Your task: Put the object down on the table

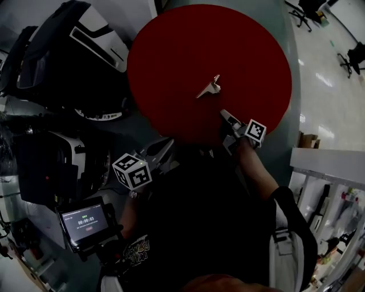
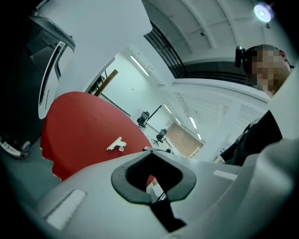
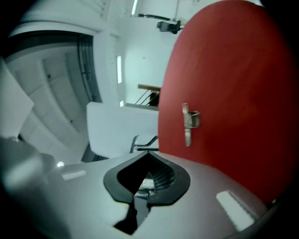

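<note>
A small pale metal clip (image 1: 209,87) lies alone near the middle of the round red table (image 1: 171,51), with nothing touching it. My right gripper (image 1: 223,113) is at the table's near edge, a short way from the clip, jaws together and empty. My left gripper (image 1: 164,149) hangs lower, off the table's near-left edge, jaws also together and empty. In the left gripper view the clip (image 2: 116,144) lies ahead on the red table (image 2: 79,126), beyond the shut gripper (image 2: 148,150). In the right gripper view the clip (image 3: 189,122) sits just past the shut gripper (image 3: 148,150).
Bulky black-and-white machines (image 1: 68,51) stand to the left of the table. A small lit screen (image 1: 85,221) sits low on the left. Office chairs (image 1: 302,14) and a cardboard box (image 1: 308,140) are on the floor to the right.
</note>
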`<action>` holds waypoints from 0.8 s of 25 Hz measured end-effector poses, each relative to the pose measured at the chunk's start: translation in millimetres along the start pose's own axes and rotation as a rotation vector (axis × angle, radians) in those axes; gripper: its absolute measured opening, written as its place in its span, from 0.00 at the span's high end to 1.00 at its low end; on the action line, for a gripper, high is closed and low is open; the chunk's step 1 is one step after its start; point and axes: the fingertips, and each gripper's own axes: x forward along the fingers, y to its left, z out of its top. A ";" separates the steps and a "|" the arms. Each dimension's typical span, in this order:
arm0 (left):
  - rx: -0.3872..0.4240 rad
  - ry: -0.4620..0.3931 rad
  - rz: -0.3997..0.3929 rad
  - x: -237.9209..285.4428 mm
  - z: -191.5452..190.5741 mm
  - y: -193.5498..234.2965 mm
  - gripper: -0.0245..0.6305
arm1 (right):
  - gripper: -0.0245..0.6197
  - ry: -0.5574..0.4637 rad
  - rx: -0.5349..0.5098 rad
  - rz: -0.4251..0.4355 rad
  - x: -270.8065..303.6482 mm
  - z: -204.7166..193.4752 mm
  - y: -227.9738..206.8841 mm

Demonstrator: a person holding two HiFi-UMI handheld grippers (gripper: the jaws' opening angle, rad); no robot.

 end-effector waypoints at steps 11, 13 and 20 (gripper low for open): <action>-0.015 0.214 -0.255 5.1 -54.3 -45.6 0.94 | 0.95 0.108 -0.919 0.163 -74.0 -170.7 206.9; -0.021 0.250 -0.289 5.6 -61.6 -52.2 0.94 | 0.95 0.080 -0.974 0.098 -84.3 -184.9 202.8; 0.018 0.284 -0.339 -2.5 -64.3 -64.2 0.94 | 0.96 0.114 -1.040 0.043 -86.0 -217.1 197.0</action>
